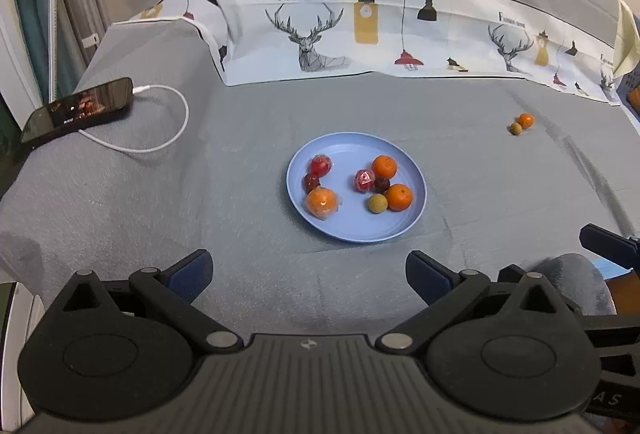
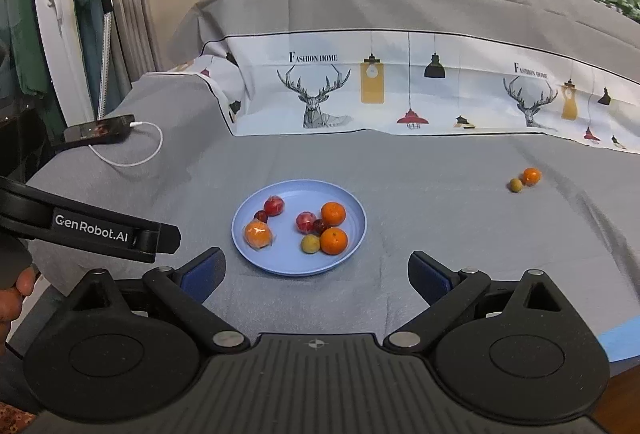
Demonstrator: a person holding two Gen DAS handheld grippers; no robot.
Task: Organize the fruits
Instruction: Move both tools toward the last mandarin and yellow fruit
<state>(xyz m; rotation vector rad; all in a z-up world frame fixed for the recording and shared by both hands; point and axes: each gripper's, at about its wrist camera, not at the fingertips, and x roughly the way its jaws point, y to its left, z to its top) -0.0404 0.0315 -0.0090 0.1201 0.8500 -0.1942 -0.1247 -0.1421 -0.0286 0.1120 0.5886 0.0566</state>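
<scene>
A blue plate (image 1: 356, 230) (image 2: 296, 266) sits mid-table on the grey cloth and holds several fruits: oranges (image 1: 385, 166) (image 2: 333, 213), red fruits (image 1: 321, 165) (image 2: 274, 205) and a small greenish one (image 1: 377, 203) (image 2: 310, 244). One orange is in clear wrap (image 1: 321, 201) (image 2: 258, 233). A loose small orange (image 1: 526, 120) (image 2: 531, 176) and a greenish fruit (image 1: 516, 129) (image 2: 515, 185) lie touching at the far right. My left gripper (image 1: 309, 272) and right gripper (image 2: 316, 272) are both open and empty, hovering just short of the plate.
A phone (image 1: 78, 109) (image 2: 100, 129) with a white charging cable (image 1: 176, 125) lies at the far left. A printed grey-and-white cover (image 1: 360, 29) rises behind the table. The left gripper's body (image 2: 92, 230) shows at the left of the right wrist view.
</scene>
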